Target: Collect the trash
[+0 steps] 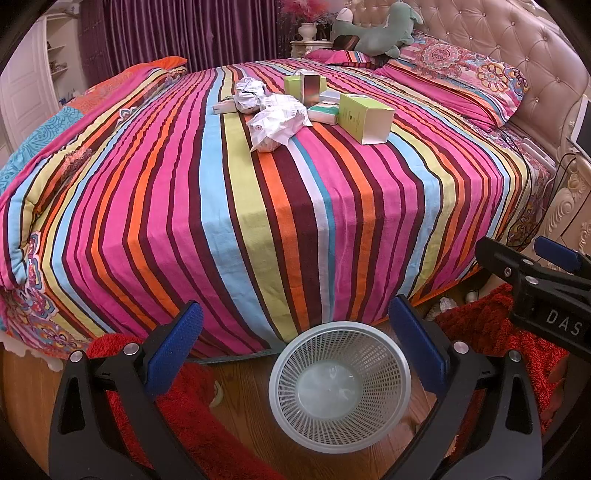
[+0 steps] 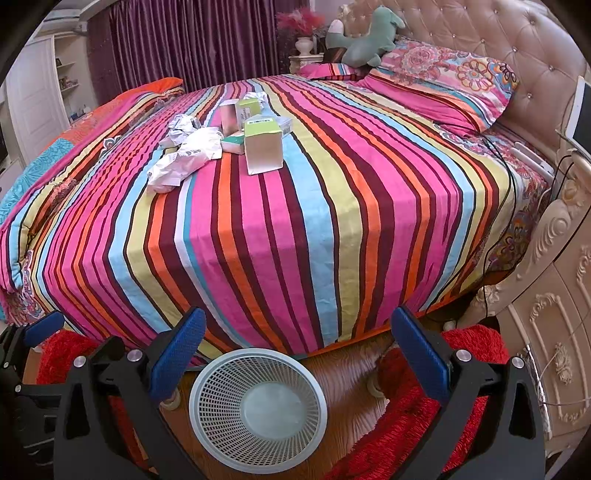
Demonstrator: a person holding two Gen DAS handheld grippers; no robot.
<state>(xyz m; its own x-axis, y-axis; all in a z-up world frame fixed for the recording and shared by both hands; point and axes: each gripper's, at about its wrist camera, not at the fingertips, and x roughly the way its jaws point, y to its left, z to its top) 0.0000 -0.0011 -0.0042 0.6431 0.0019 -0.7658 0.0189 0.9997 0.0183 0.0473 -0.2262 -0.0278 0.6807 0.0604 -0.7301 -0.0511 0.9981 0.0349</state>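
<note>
At your twelve o'clock lies a striped bedspread (image 1: 258,206) covering the bed. At one o'clock you have a green plush toy (image 1: 380,33) resting on floral pillows (image 1: 458,74), against a tufted headboard (image 1: 517,44). Purple curtains (image 1: 184,33) hang at eleven o'clock, beside a white shelf unit (image 1: 40,74) at ten. A carved nightstand (image 2: 546,332) sits at three o'clock. Red shag rugs (image 2: 424,424) lie on the wood floor (image 2: 340,380) below.

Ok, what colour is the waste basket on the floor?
White, a mesh-sided waste basket; clearest in the left wrist view.
</note>
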